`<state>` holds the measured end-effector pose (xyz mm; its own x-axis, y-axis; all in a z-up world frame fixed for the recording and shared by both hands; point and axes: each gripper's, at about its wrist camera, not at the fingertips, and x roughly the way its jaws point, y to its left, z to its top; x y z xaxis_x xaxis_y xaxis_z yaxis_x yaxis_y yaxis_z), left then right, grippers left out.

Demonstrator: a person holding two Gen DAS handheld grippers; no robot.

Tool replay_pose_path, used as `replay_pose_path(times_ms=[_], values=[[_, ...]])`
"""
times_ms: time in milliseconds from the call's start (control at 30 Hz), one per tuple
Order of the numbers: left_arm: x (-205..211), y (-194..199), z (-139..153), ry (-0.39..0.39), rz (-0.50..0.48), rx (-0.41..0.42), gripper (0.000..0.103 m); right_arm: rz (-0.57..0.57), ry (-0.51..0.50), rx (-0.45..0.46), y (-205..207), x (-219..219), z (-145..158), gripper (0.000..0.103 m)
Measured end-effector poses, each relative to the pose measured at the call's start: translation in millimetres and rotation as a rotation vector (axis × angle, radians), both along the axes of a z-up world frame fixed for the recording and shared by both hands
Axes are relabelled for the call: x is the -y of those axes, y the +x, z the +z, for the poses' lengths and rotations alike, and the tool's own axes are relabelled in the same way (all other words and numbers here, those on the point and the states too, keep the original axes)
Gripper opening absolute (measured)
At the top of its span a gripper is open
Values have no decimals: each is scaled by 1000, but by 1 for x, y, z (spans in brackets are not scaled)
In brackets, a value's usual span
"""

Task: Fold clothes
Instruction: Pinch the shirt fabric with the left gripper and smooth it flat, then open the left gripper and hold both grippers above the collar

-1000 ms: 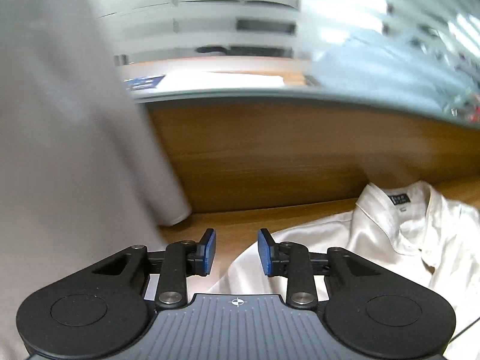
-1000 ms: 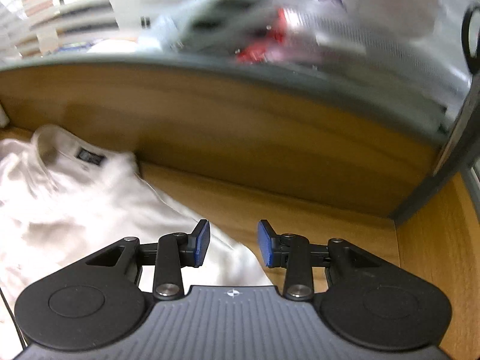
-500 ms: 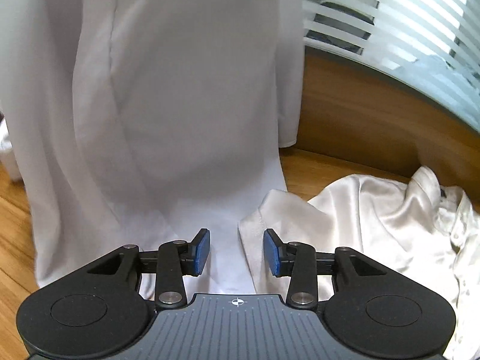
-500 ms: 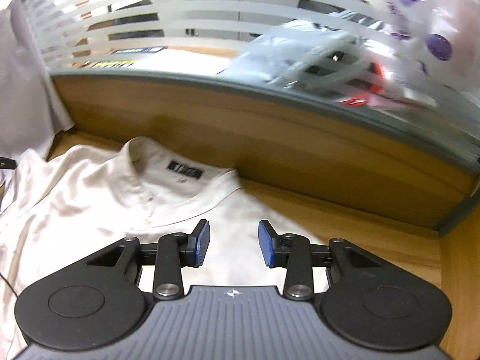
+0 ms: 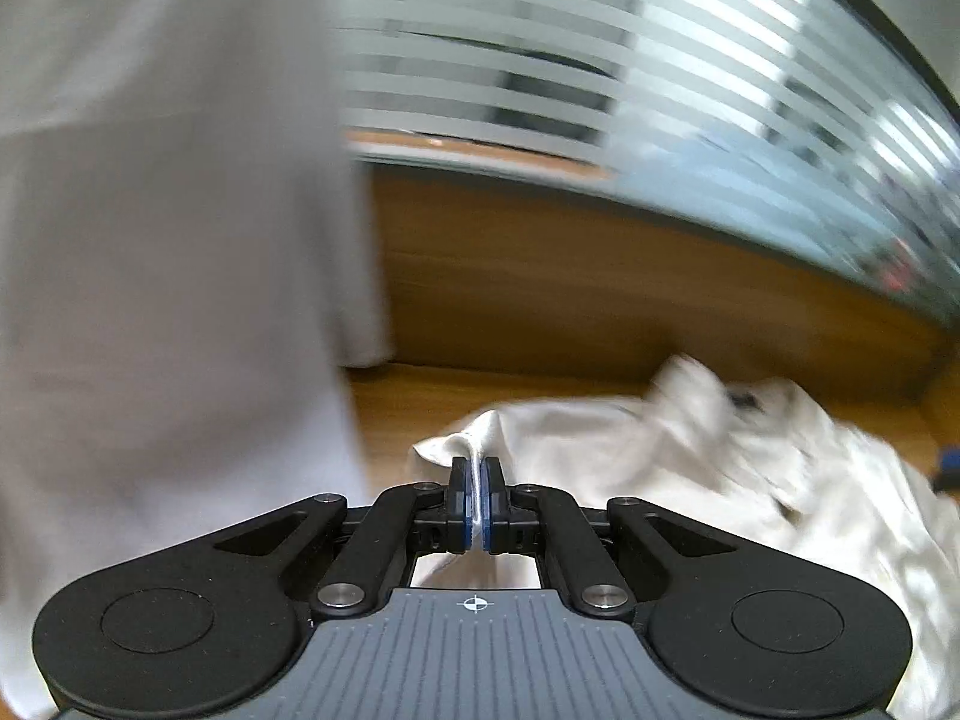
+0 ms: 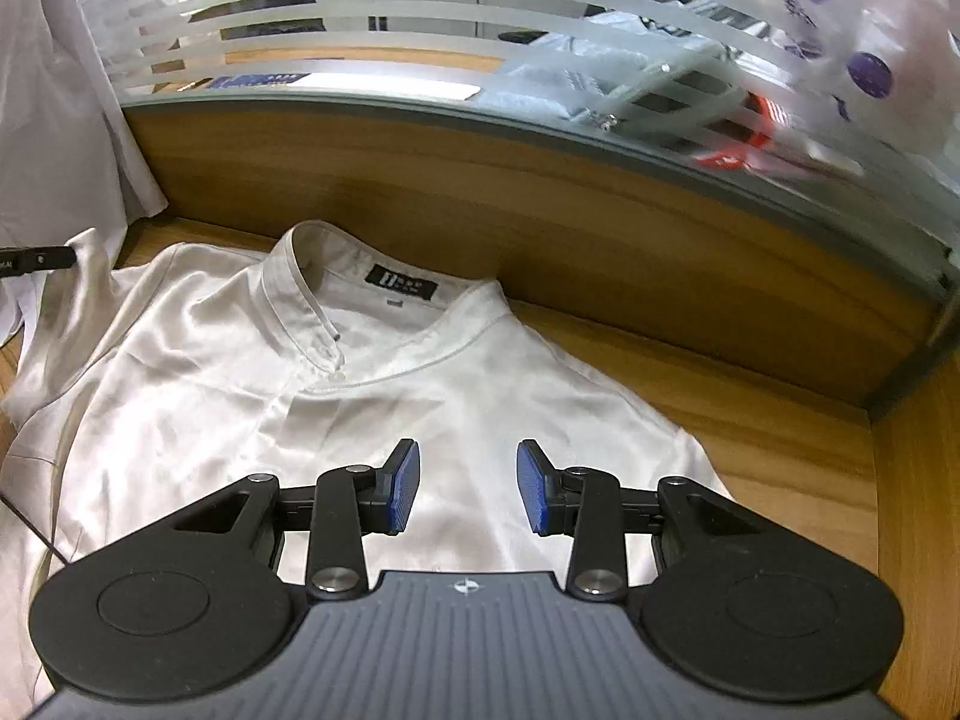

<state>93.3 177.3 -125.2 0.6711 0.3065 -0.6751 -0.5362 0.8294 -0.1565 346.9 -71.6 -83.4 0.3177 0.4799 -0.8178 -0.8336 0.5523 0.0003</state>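
- On the wooden surface [image 6: 750, 420] the cream shirt [image 6: 252, 396] is spread unfolded.
- Its edge is pinched by the left hand-held gripper [image 5: 477, 501]; the right hand-held gripper [image 6: 468, 489] is held apart, empty.

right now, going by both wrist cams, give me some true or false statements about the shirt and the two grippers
1. The left gripper is shut on an edge of the cream shirt. True.
2. The right gripper is clamped on the shirt's collar. False: its jaws stand apart with no fabric between the pads, and the collar lies well beyond them.
3. The shirt's black neck label is visible inside the collar. True.
4. The shirt lies neatly folded into a square. False: it is spread out, wrinkled, on the wooden table.
5. A white garment hangs at the left of the left wrist view. True.
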Motion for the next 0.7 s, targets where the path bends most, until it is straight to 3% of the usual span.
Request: replay_pose_path(times_ms=[167, 300, 467, 700], values=[[48, 23, -11, -9, -219, -62, 17, -3, -16, -11, -5, 4, -3, 41], [74, 14, -4, 11, -286, -33, 29, -6, -20, -7, -6, 8, -1, 42], [59, -4, -3, 101, -166, -54, 31, -24, -8, -7, -3, 14, 1, 43], [0, -24, -15, 108, -55, -121, 31, -33, -17, -24, -2, 17, -5, 43]])
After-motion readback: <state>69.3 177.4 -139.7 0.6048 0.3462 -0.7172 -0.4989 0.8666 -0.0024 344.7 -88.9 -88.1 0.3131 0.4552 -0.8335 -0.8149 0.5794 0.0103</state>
